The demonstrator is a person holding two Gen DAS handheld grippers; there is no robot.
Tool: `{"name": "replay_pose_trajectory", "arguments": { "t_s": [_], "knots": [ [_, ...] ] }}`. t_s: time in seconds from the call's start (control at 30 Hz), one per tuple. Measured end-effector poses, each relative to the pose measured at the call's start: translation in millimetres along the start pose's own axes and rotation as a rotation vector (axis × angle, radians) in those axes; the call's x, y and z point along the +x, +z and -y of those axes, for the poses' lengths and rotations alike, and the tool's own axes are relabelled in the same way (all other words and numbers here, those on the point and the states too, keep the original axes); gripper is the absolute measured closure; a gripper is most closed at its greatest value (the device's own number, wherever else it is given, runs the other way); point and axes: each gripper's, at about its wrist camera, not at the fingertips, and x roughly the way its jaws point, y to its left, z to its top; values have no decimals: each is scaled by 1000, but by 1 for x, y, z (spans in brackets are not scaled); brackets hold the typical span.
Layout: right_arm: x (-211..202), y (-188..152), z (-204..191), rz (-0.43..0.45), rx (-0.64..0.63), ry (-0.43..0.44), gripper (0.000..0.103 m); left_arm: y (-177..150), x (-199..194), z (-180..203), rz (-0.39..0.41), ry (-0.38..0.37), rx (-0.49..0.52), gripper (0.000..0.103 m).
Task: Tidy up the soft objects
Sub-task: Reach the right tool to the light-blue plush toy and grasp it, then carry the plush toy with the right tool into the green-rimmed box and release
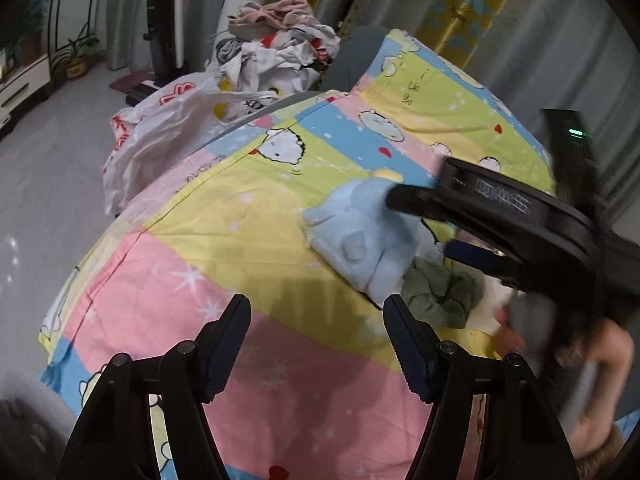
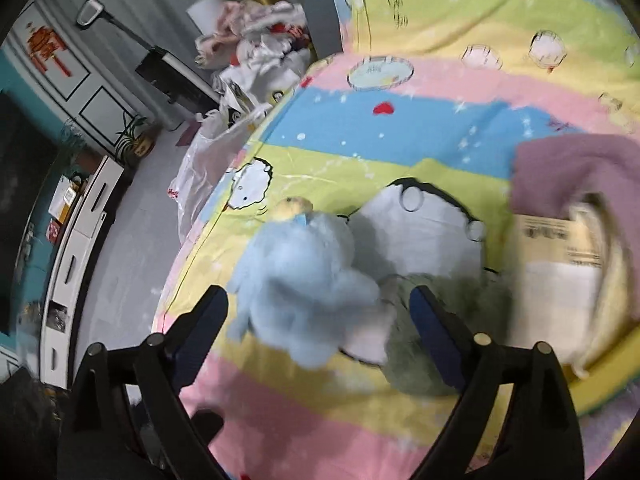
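Blue plush toy (image 2: 296,276) lies on the patterned bedsheet (image 1: 280,380) near the bed's edge, with a green cloth (image 2: 416,360) touching its right side and a purple towel (image 2: 576,172) well apart. Right tongs (image 2: 320,312) hang spread wide over the toy, empty, one finger each side of it. Left tongs (image 1: 316,320) stand partly open over bare sheet, holding nothing. The step in hand looks like the reach for the toy; next the right tongs need to drop and close on its body without catching the green cloth.
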Motion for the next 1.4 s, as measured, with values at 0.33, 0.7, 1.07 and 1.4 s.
{"name": "replay_pose_trajectory", "arguments": {
  "t_s": [0.33, 0.7, 1.07, 1.4],
  "knots": [
    [44, 8, 14, -66, 83, 122, 37, 1, 1, -1, -9, -7, -7, 33],
    [-63, -28, 38, 129, 178, 161, 40, -7, 2, 19, -33, -88, 50, 33],
    [-161, -94, 87, 348, 307, 94, 39, -44, -39, 89, -50, -511, 293, 33],
    [-210, -147, 127, 419, 363, 157, 39, -83, -60, 163, -115, -705, 431, 28]
  ]
}}
